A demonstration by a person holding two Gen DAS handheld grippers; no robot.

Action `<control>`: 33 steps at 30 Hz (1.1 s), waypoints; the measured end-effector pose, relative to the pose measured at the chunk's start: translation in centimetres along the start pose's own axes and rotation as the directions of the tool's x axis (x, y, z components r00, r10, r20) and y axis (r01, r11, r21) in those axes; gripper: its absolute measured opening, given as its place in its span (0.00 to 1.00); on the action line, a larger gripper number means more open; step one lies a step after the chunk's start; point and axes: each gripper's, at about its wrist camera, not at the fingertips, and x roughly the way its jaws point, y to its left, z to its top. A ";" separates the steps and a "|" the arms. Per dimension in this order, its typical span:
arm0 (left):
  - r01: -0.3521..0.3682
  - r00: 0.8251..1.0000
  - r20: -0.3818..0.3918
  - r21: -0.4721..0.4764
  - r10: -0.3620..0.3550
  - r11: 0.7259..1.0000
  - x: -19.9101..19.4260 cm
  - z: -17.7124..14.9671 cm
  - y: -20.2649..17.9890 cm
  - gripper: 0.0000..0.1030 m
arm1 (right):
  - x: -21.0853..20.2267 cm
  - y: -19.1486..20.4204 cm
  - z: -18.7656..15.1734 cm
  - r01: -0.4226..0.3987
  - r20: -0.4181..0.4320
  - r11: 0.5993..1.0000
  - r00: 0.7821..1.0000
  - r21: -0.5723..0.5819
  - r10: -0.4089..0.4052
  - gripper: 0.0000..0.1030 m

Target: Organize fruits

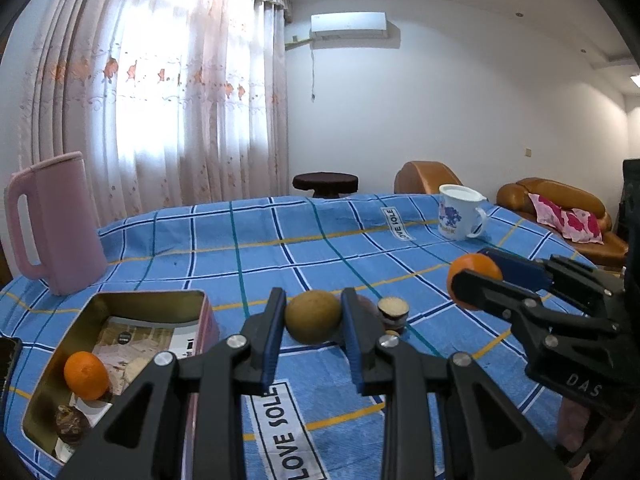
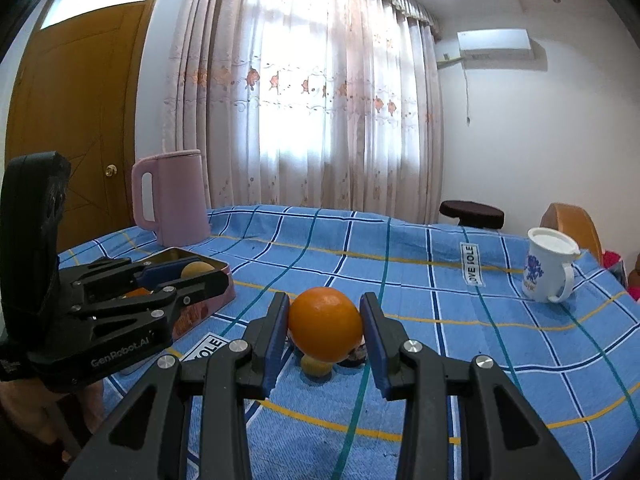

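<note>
1. Left wrist view: left gripper [image 1: 313, 320] clamps a kiwi [image 1: 313, 316], lifted near the tin [image 1: 192, 295] at the table's left edge.
2. Right gripper [image 2: 325, 326] pinches an orange [image 2: 325, 324] mid-table, likely tin-bound too.

The held orange [image 2: 325, 323] hides most of the small fruits behind it. The left gripper [image 2: 200, 276] covers the tin [image 2: 224, 280] interior. The tin's near corner [image 1: 40, 440] is cut off by the picture's edge.
</note>
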 end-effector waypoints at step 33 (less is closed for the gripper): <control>-0.204 0.977 -0.105 -0.181 0.187 0.962 -3.1 -1.2 13.0 0.28 | 7.0 10.2 5.4 -0.271 -0.069 0.960 0.961 -0.073 0.267 0.37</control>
